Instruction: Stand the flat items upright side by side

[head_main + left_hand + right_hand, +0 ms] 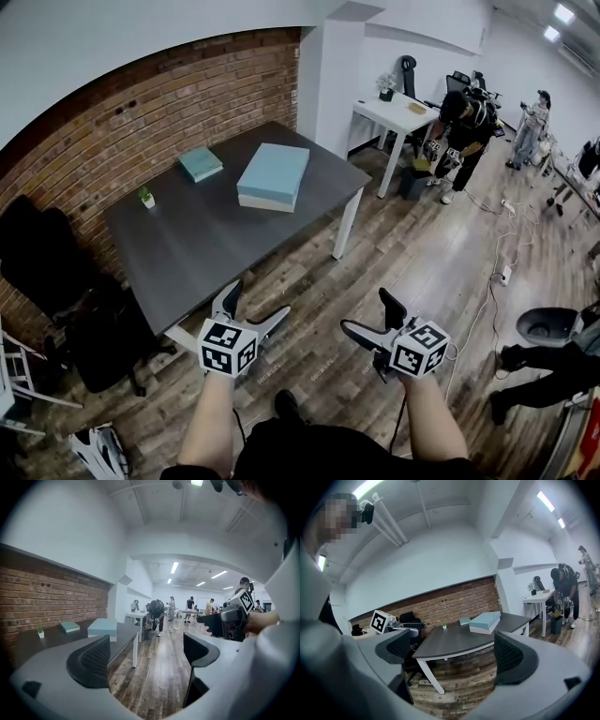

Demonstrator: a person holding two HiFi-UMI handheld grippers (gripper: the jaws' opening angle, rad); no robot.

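Two flat books lie on the dark grey table [197, 244]. The large light-blue book [274, 175] is near the table's right end, and the small teal book [201, 163] lies to its left by the brick wall. Both show again in the left gripper view as the large book [102, 627] and small book [69, 626], and in the right gripper view as the large book [485, 621] and small book [464, 620]. My left gripper [257, 307] and right gripper [372, 316] hover open and empty over the floor, short of the table's near edge.
A tiny potted plant [146, 198] stands on the table's left part. A black office chair [66, 300] sits at the table's left. A white desk [394, 117] and people stand at the far right. Cables [497, 272] lie on the wood floor.
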